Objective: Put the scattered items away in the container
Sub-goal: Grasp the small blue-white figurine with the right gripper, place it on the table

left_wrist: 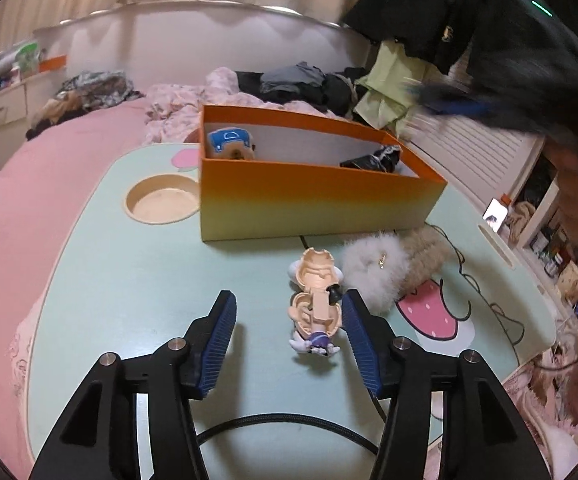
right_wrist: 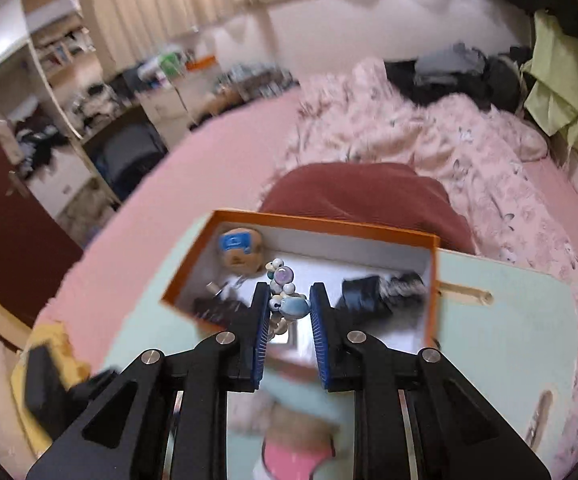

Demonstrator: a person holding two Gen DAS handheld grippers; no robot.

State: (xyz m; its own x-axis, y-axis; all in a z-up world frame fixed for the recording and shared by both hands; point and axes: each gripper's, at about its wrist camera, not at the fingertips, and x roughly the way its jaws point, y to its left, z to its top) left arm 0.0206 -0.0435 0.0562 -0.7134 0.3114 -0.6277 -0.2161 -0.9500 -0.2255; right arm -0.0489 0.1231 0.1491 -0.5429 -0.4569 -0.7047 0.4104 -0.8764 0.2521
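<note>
Left tongs [left_wrist: 289, 320] hang low over the mint-green counter [left_wrist: 129, 280] with their blue pads parted and closed on nothing. A small peach-coloured toy figure [left_wrist: 316, 304] lies on the counter between the pads, close against the right one; whether that pad touches it cannot be told. Just beyond the figure, toward the counter's right edge, sit a white fluffy pouch [left_wrist: 373, 272] and a beige fluffy one [left_wrist: 429, 252], touching each other. A round cup recess [left_wrist: 163, 199] is sunk into the counter near its left edge.

Right tongs [right_wrist: 289, 306] are narrowed on a beaded bracelet [right_wrist: 285, 296] with a pale blue charm; the beads sit between the pads and the strand hangs clear of the counter, above the near wall of the orange box [right_wrist: 317, 222].

That box [left_wrist: 321, 196] stands toward the far edge of the counter, its open top showing white inner walls. In its far left corner lies a plush toy with a blue patch [left_wrist: 229, 144]; a black bundle with lace trim [left_wrist: 373, 160] lies at its right end.

Past the counter, a pink bed [left_wrist: 49, 160] carries a rumpled floral quilt [right_wrist: 429, 140] and a heap of dark clothes [left_wrist: 297, 84].
</note>
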